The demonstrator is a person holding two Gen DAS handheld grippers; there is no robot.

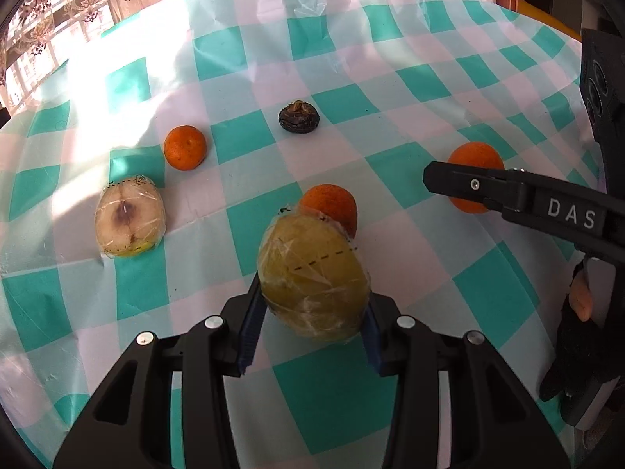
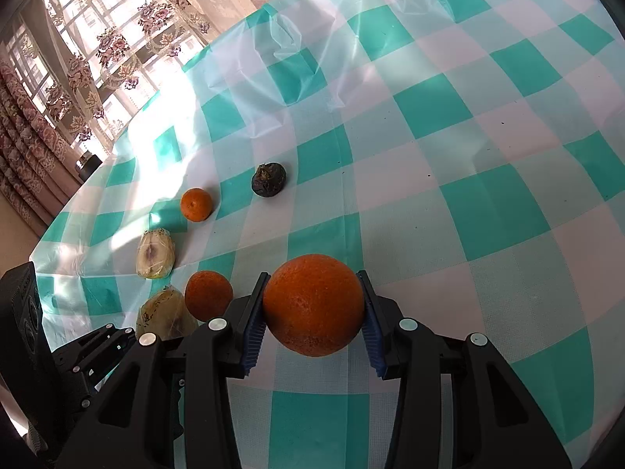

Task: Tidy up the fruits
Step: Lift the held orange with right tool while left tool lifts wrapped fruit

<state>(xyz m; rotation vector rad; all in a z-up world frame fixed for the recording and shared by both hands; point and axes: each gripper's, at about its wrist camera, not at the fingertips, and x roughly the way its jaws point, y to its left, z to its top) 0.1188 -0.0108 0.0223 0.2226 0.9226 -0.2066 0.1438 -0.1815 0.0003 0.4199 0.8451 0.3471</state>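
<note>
On the desk (image 1: 390, 78), spread with a teal-and-white chequered plastic cloth, we see loose fruit and no container of any kind. Farthest left lies a pale cut pear half wrapped in clear film (image 1: 130, 217), cut face up. Just beyond it sits a small orange mandarin (image 1: 184, 147). Further right and deeper on the cloth rests a dark, wrinkled round fruit (image 1: 299, 117), well apart from the others.

In the middle, our left claw (image 1: 312, 312) grips a yellow-green film-wrapped pear half (image 1: 312, 281), with the blue ribbed pads pressing both its sides. A second orange mandarin (image 1: 330, 207) touches this pear's far edge.

To the right, our right claw (image 2: 312, 312) clamps a large round orange (image 2: 314, 305) between its blue pads. From the left wrist view one black finger of that claw, lettered DAS, crosses in front of the same orange. A gloved hand (image 1: 578, 332) holds its handle at the right edge.
</note>
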